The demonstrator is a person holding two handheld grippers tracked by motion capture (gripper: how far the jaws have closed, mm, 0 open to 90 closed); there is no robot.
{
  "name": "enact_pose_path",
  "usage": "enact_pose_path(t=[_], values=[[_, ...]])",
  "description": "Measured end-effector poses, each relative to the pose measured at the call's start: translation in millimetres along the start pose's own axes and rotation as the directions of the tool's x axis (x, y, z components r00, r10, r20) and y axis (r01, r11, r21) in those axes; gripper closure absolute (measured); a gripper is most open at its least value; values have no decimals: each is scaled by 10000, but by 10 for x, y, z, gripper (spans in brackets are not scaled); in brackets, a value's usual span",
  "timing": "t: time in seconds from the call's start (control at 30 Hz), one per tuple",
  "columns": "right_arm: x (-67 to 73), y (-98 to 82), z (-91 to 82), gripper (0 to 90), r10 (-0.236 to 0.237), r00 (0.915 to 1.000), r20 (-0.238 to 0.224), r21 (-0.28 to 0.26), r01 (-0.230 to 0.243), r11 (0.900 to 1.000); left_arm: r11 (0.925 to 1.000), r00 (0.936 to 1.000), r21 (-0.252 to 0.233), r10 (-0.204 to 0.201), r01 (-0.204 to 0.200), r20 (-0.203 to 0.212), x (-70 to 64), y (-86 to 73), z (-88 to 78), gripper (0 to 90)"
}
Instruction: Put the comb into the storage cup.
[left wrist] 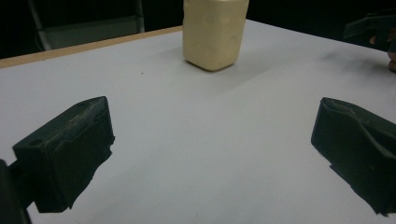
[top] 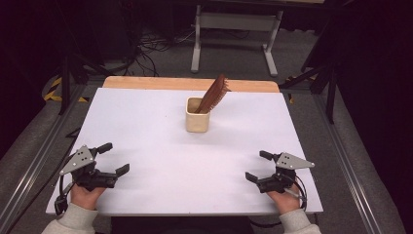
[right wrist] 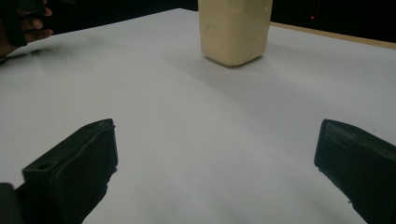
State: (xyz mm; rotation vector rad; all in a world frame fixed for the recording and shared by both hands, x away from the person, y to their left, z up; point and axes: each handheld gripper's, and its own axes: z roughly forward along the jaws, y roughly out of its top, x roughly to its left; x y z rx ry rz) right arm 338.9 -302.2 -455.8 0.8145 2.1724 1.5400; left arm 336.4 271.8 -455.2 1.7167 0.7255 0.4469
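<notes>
— What lies around you on the table?

— I hold my left gripper [top: 113, 157] near the table's near-left corner and my right gripper [top: 258, 165] near the near-right corner, both low over the white tabletop [top: 146, 122]. The sheet between them is bare white. Beyond its far edge runs a strip of pale wood [top: 146, 83], and behind that, on the grey floor, stand the legs of a light metal frame [top: 197, 39] among dark cables.

— Anything between your jaws and the cup?

— Nothing. From the left gripper view the cream-coloured square cup [left wrist: 215, 32] stands ahead with open table before it; my other hand [left wrist: 391, 56] shows at the right edge, well off that line. The right gripper view shows the same cup [right wrist: 235, 30] ahead, unobstructed.

— How do your jaws stand?

— Both pairs are spread wide, gripping nothing.

— And the cup itself?

— It stands upright toward the far middle of the table [top: 197, 115], well apart from both grippers. In it leans a reddish-brown wooden comb [top: 214, 94], tilted to the right, its upper end rising above the rim.
</notes>
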Motion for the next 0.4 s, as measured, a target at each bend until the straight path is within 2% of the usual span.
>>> enact_pose_path(t=[0.2, 0.3, 0.4], values=[[3, 9, -10, 3, -120, 9999, 73, -85, 121, 9999, 10000, 10000, 26, 71, -71, -28, -5, -16, 14, 1], [5, 11, -17, 5, -116, 9999, 61, -128, 116, 9999, 9997, 9997, 102, 240, -239, -92, -9, -15, 19, 1], [12, 18, -22, 7, -163, 9999, 16, -185, 163, 9997, 9978, 9982, 334, 571, -565, -187, -28, -4, 21, 1]])
